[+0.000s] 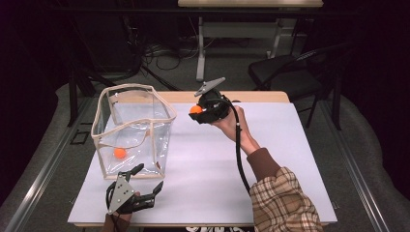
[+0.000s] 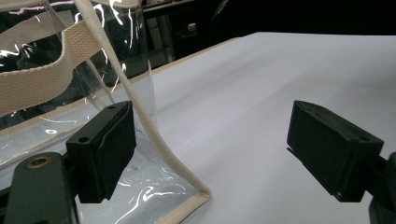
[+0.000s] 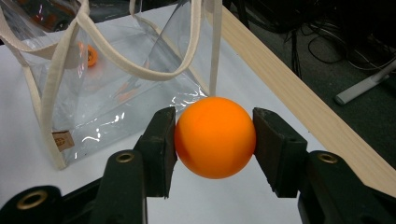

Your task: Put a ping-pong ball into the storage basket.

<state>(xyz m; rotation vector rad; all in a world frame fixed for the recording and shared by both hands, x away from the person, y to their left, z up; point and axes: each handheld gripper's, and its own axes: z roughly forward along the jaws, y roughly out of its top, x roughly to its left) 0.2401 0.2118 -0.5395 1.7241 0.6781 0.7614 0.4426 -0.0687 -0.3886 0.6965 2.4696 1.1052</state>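
While the left gripper (image 1: 145, 186) waited with fingers released beside the clear bag (image 1: 133, 128), the right gripper (image 1: 197, 112) clenched an orange ball (image 3: 215, 136), apparently to drop it in.

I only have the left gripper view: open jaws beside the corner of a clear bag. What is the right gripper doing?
Observer: The right gripper is shut on an orange ball, raised beside the clear bag.
Operator: Anything in the bag already?
Observer: Yes, a second orange ball lies on its floor.
Operator: Is the top open for a drop?
Observer: The high view shows the cream-trimmed rim standing open, handles drooping inside.
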